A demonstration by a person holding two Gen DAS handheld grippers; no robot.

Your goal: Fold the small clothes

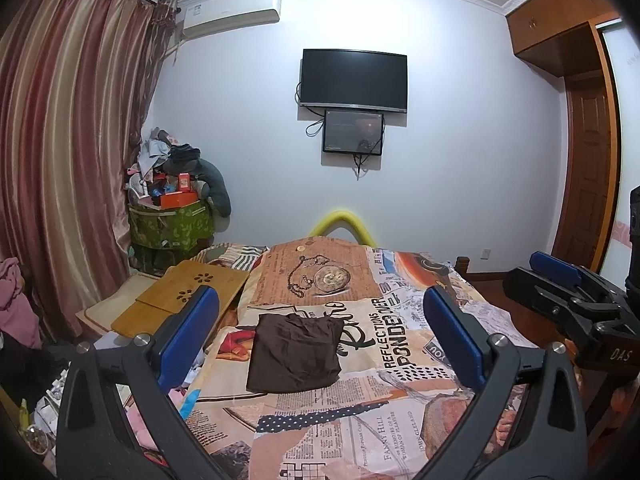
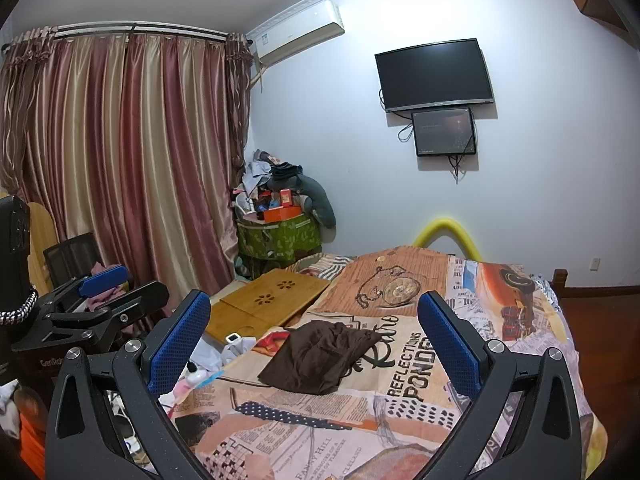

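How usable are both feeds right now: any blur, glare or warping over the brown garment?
Left wrist view: sharp, evenly lit, brown garment clear between the open left gripper; fisheye bends the curtain. Right wrist view: equally sharp, no glare, edges vignetted black, right gripper open.

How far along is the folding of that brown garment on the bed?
Done: the brown garment already lies as a roughly rectangular, folded-looking piece on the printed bedspread, though its far edge is bunched. In hand: nothing; the left gripper and right gripper are both open above the bed, apart from the cloth. Left: possibly neatening that edge or a further fold.
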